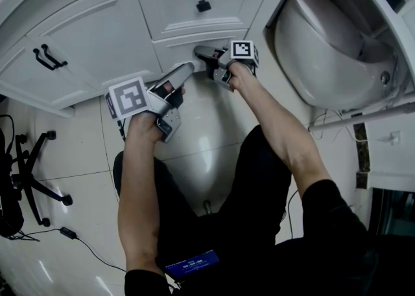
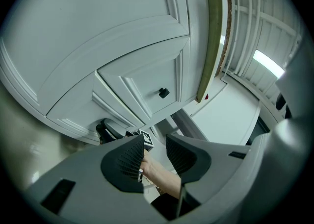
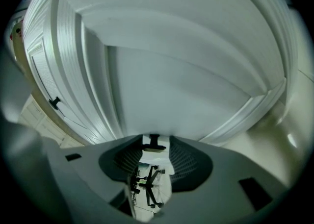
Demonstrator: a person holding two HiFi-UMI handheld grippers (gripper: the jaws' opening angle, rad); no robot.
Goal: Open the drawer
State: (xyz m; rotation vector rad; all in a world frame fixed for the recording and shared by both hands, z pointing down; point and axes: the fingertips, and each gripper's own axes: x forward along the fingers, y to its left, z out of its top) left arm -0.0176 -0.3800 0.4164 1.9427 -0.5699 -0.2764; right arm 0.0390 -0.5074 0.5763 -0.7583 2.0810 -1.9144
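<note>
The white cabinet has two drawers, one above the other. The upper drawer (image 1: 194, 0) carries a black knob (image 1: 203, 6); the lower drawer (image 1: 181, 43) sits flush with the cabinet front. My right gripper (image 1: 203, 53) is at the lower drawer's front. In the right gripper view its jaws (image 3: 156, 145) hold that drawer's small black knob (image 3: 153, 142) between the pads. My left gripper (image 1: 178, 84) hangs a little left of it, off the cabinet, open with nothing between its pads (image 2: 154, 157). It looks toward the right gripper's marker cube (image 2: 146, 139).
A white toilet bowl (image 1: 324, 48) stands right of the cabinet. A cabinet door with two black bar handles (image 1: 48, 57) is at the left. An office chair base (image 1: 29, 175) and a cable with a plug (image 1: 68, 232) lie on the tiled floor at the left.
</note>
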